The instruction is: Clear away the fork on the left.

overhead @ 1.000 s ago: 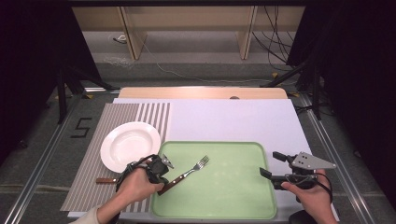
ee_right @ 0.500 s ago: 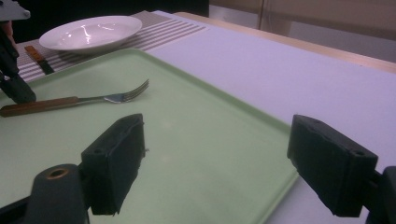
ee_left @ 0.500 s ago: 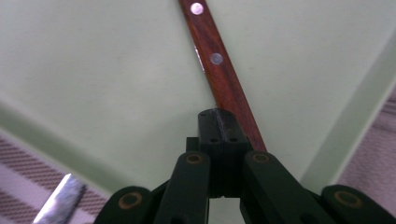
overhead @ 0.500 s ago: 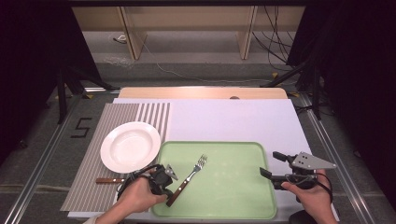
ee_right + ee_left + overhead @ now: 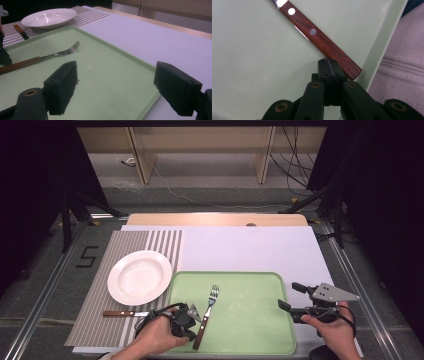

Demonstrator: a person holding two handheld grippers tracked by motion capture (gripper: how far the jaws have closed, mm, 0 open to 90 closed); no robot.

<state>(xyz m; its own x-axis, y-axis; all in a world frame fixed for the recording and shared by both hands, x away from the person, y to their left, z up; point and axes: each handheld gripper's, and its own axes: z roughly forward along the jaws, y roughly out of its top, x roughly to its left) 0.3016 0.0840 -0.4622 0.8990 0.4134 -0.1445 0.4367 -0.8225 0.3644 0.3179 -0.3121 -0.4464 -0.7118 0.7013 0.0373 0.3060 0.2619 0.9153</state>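
A fork (image 5: 206, 315) with a wooden handle lies slanted on the green tray (image 5: 250, 320), tines pointing away from me. My left gripper (image 5: 189, 332) is shut with nothing between its jaws. In the left gripper view its tips (image 5: 329, 66) sit right at the near end of the fork handle (image 5: 322, 42), close to the tray's rim (image 5: 382, 42). My right gripper (image 5: 288, 295) hovers open at the tray's right edge. The right gripper view shows my right gripper (image 5: 116, 85) with its jaws wide apart above the tray (image 5: 105, 82), and the fork (image 5: 57, 53) lies farther off.
A white plate (image 5: 140, 276) sits on a striped placemat (image 5: 100, 285) left of the tray. A wooden-handled knife (image 5: 122, 313) lies on the mat near its front edge. A white sheet (image 5: 250, 250) covers the table behind the tray. Clothing (image 5: 402, 75) shows past the tray rim.
My left hand and gripper have drawn back toward the table's front edge. The fork's handle end has swung nearer and rightward on the tray. The right gripper has held still.
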